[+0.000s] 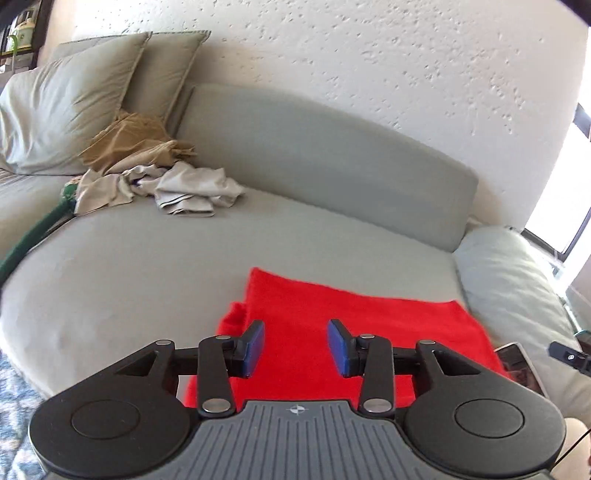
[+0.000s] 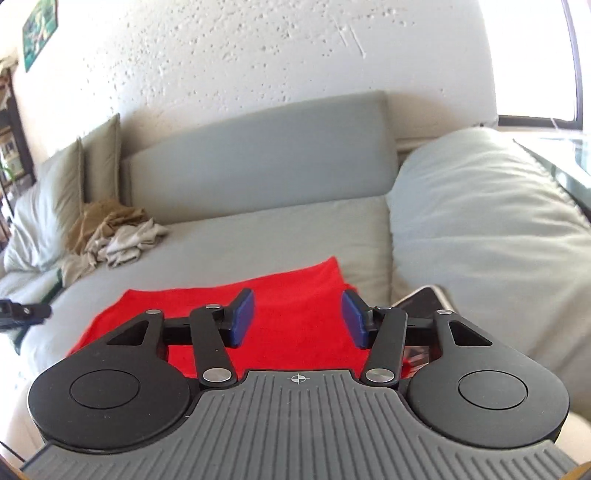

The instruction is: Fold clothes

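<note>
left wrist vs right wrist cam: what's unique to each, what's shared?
Left wrist only: green strap at the sofa's left edge, blue patterned rug.
Right wrist only: green picture on the wall, glass tabletop by the window.
Both: red cloth flat on the grey sofa, pile of unfolded clothes, phone, each gripper open and empty.

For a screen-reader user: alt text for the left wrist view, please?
An open, empty left claw hovers over a folded red cloth on a grey sofa. Crumpled tan and pale clothes lie beside pillows farther back.
</note>
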